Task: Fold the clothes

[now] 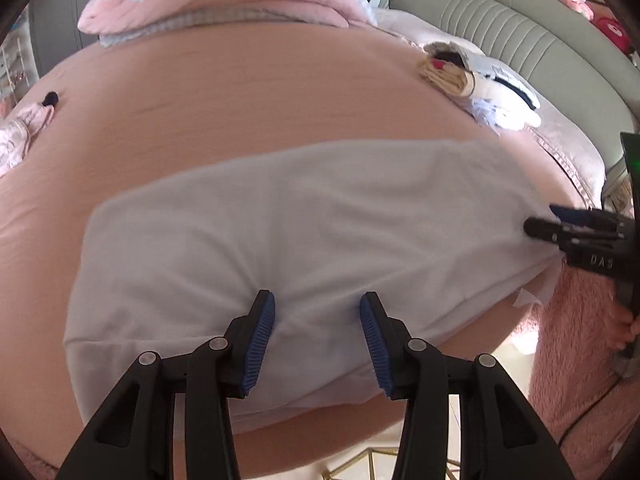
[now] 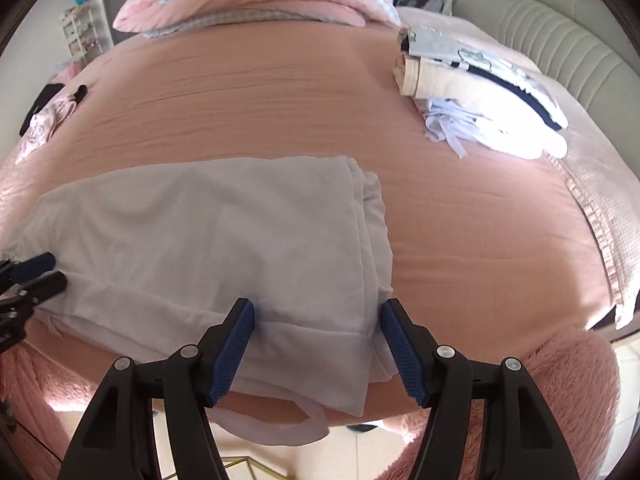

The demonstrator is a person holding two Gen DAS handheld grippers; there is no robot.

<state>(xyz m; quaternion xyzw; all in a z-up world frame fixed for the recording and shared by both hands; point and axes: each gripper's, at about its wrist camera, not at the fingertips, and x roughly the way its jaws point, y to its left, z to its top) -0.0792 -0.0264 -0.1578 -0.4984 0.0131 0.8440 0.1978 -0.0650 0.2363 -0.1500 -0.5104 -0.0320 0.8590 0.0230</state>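
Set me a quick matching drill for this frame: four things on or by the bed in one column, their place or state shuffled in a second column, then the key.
Things:
1. white garment
2. stack of folded clothes
3. folded pink quilt
4. right gripper

Place or state:
A. far end of the bed
B. jaws apart over the garment's near edge
C. spread flat at the near edge
D. far right, by the grey headboard

Pairs: 1-C, 2-D, 3-A, 4-B
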